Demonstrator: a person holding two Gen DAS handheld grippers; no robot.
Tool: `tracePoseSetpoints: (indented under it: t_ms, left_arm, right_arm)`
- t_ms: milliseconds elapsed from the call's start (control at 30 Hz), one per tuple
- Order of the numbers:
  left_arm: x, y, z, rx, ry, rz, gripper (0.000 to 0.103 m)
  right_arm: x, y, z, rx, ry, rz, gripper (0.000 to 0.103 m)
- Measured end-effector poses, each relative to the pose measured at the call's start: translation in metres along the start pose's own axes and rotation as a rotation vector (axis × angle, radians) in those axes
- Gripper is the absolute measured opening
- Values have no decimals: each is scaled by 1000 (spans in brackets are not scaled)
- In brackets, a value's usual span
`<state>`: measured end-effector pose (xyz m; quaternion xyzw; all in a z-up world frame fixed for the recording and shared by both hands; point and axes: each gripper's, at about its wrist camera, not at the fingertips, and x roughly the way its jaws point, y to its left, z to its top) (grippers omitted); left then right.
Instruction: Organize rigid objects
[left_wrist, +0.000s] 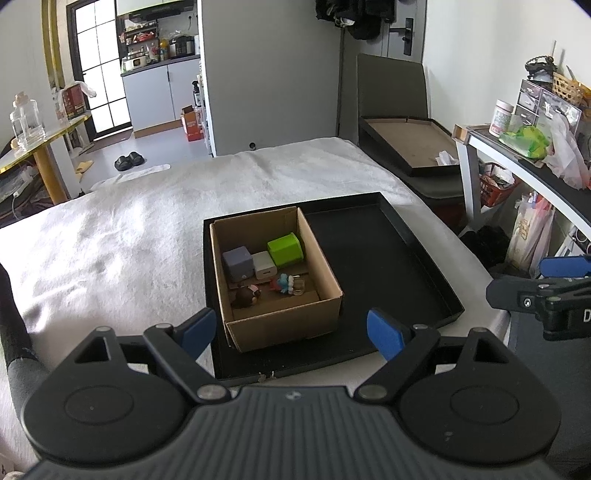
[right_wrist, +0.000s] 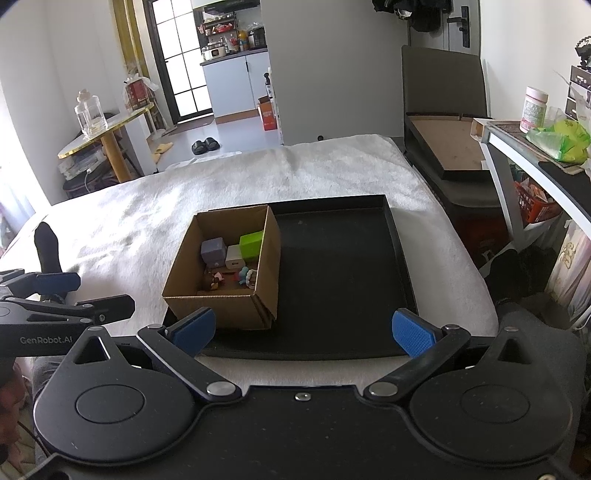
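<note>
An open cardboard box (left_wrist: 280, 325) (right_wrist: 221, 308) stands on the left half of a black tray (left_wrist: 376, 258) (right_wrist: 340, 266) on a white-covered bed. Inside lie a grey cube (left_wrist: 238, 261) (right_wrist: 213, 250), a white charger block (left_wrist: 264, 265) (right_wrist: 233, 256), a green box (left_wrist: 285, 250) (right_wrist: 252, 244) and two small figurines (left_wrist: 246, 295) (left_wrist: 286, 285). My left gripper (left_wrist: 291, 332) hovers open just in front of the box with nothing between its blue pads. My right gripper (right_wrist: 301, 332) is also open and empty, over the tray's near edge.
The white blanket (left_wrist: 129, 236) stretches left and behind the tray. A second black tray with a brown base (left_wrist: 410, 142) rests on a dark chair at the back right. A cluttered shelf (left_wrist: 535, 147) stands to the right, a round table with a glass bottle (left_wrist: 26, 122) to the left.
</note>
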<state>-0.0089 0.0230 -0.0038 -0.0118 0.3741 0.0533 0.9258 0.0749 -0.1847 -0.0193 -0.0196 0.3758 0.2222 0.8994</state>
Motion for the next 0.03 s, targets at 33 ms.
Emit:
tracePoseSetpoints:
  t_ms: [33]
  left_arm:
    - [1,0,0,1,3,-4,88]
  right_arm:
    - [0,0,0,-1,0,0,103]
